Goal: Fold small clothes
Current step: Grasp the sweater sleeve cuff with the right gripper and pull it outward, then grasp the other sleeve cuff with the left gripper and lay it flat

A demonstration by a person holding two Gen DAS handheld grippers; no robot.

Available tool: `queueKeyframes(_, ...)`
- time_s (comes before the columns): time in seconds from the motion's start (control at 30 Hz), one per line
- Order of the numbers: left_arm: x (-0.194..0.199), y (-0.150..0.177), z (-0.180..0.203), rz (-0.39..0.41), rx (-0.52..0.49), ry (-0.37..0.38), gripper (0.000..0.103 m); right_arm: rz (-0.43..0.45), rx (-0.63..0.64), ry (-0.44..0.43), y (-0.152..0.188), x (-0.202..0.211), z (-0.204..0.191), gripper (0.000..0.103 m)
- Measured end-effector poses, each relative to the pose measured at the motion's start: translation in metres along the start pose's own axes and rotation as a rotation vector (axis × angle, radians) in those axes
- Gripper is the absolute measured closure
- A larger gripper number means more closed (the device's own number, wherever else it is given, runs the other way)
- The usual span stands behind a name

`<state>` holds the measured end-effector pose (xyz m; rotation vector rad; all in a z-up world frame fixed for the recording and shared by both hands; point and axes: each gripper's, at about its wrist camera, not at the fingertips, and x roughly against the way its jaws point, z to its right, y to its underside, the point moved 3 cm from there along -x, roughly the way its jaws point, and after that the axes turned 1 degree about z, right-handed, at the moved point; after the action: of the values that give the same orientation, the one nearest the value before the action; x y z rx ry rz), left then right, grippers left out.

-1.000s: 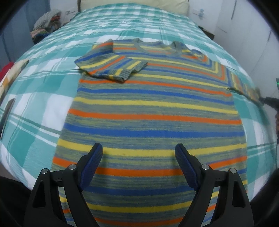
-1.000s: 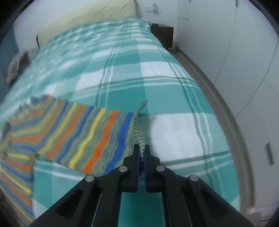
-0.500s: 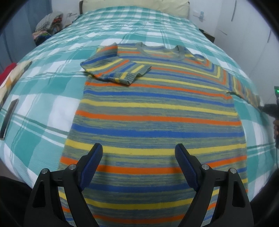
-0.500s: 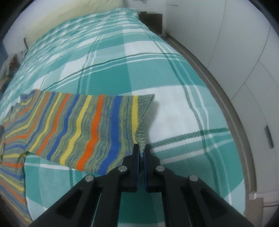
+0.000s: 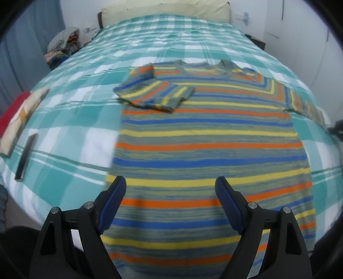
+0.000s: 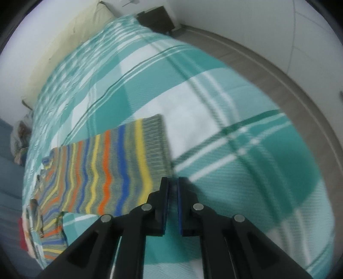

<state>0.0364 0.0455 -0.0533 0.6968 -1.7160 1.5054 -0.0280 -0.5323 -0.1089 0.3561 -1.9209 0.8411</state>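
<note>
A knit sweater (image 5: 203, 150) with orange, yellow and blue stripes lies flat on the teal plaid bed (image 5: 70, 120). Its left sleeve (image 5: 154, 94) is folded in over the chest. My left gripper (image 5: 170, 186) hovers open above the lower part of the sweater, with nothing between its blue pads. The right sleeve (image 6: 120, 167) lies stretched out flat, its ribbed cuff (image 6: 157, 143) spread on the blanket. My right gripper (image 6: 173, 180) is at the cuff's near corner. Its jaws are opening: a narrow gap shows between the pads and no cloth is in it.
A cream pillow (image 5: 167, 9) lies at the head of the bed. A pile of clothes (image 5: 62, 45) is beyond the left side. A folded red and beige item (image 5: 19, 115) and a dark flat object (image 5: 26, 154) lie near the left edge. A dark nightstand (image 6: 156, 17) and the floor border the right side.
The right sleeve, held up by its cuff edge before, now lies flat and the right jaws have parted slightly. The right gripper has rolled. The left gripper has drawn back a little.
</note>
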Motion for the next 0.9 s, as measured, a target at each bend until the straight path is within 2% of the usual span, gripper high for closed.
queueKeyframes(0.03,0.009,-0.008,-0.009,0.011,0.008,0.004,0.017,0.013,0.007,0.032,0.001,0.006,0.005,0.092)
queueKeyframes(0.07,0.015,-0.016,-0.017,0.028,0.016,0.003,0.017,0.030,0.011,0.062,0.002,0.014,0.009,0.091)
queueKeyframes(0.13,0.035,-0.043,-0.038,0.103,0.033,-0.028,0.014,0.079,0.009,0.087,0.001,0.030,0.013,0.083)
queueKeyframes(0.2,0.047,-0.075,-0.057,0.185,0.042,-0.071,0.008,0.177,0.026,0.079,-0.002,0.056,0.007,0.075)
queueKeyframes(0.27,0.041,-0.102,-0.059,0.217,0.003,-0.051,0.008,0.262,0.076,0.070,-0.004,0.079,-0.008,0.065)
queueKeyframes(0.33,0.011,-0.119,-0.037,0.156,-0.137,0.009,0.008,0.326,0.144,0.030,0.006,0.100,-0.037,0.048)
queueKeyframes(0.4,-0.027,-0.119,-0.001,0.094,-0.342,0.034,0.008,0.347,0.224,-0.051,0.025,0.112,-0.073,0.043)
queueKeyframes(0.5,-0.080,-0.106,0.037,0.065,-0.604,-0.066,0.011,0.321,0.331,-0.189,0.059,0.113,-0.120,0.043)
queueKeyframes(0.57,-0.114,-0.103,0.042,0.022,-0.664,-0.109,0.013,0.298,0.371,-0.246,0.082,0.106,-0.141,0.043)
queueKeyframes(0.67,-0.148,-0.110,0.026,-0.040,-0.584,-0.092,0.020,0.266,0.455,-0.251,0.105,0.089,-0.161,0.043)
queueKeyframes(0.7,-0.154,-0.110,0.020,-0.053,-0.556,-0.071,0.027,0.263,0.479,-0.241,0.109,0.085,-0.165,0.043)
queueKeyframes(0.77,-0.164,-0.107,0.013,-0.097,-0.485,0.034,0.054,0.266,0.509,-0.214,0.113,0.077,-0.164,0.043)
queueKeyframes(0.8,-0.163,-0.106,0.015,-0.109,-0.469,0.068,0.080,0.258,0.508,-0.207,0.112,0.072,-0.163,0.043)
queueKeyframes(0.83,-0.160,-0.106,0.016,-0.106,-0.472,0.061,0.100,0.251,0.501,-0.203,0.113,0.068,-0.161,0.043)
queueKeyframes(0.87,-0.157,-0.109,0.015,-0.102,-0.468,0.054,0.100,0.244,0.487,-0.198,0.110,0.064,-0.159,0.043)
queueKeyframes(0.9,-0.150,-0.114,0.008,-0.090,-0.423,0.075,0.100,0.242,0.477,-0.197,0.106,0.061,-0.158,0.043)
